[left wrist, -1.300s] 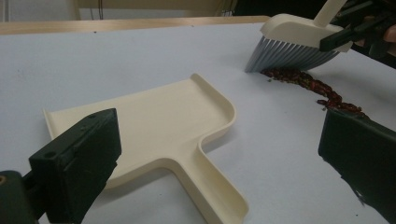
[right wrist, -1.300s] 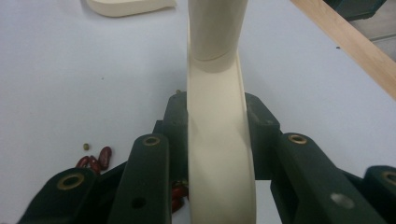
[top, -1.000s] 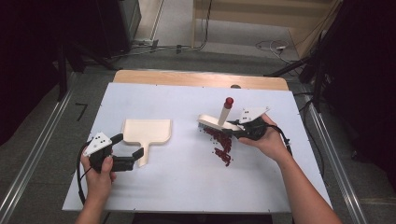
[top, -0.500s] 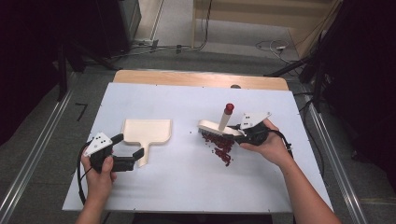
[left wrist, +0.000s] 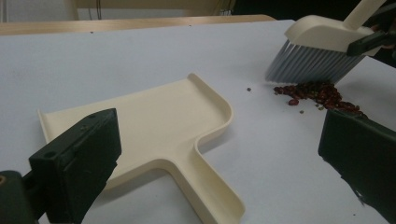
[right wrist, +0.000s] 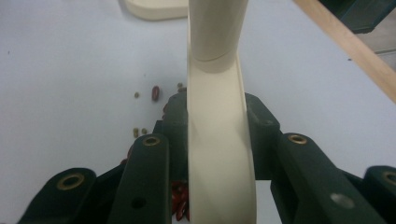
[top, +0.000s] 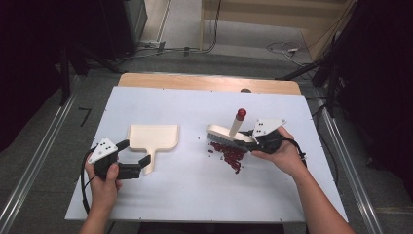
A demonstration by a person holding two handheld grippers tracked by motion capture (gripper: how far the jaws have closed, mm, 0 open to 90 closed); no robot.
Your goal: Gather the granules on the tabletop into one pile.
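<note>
— Where is the brush?
— Clamped in the right tongs (top: 247,139): the cream brush (top: 225,133) stands with its grey bristles at the edge of a pile of red beans (top: 229,153) on the white counter (top: 195,195).
— And the other hand?
— The left tongs (top: 138,163) gape apart, holding nothing, either side of the handle of the cream dustpan (top: 153,137) lying flat.

Looked like a lab or recording studio: white bench (top: 195,195) flanked by metal floor rails (top: 34,165), loose cables (top: 282,48) across grey flooring, black curtains (top: 29,58) darkening both sides.
</note>
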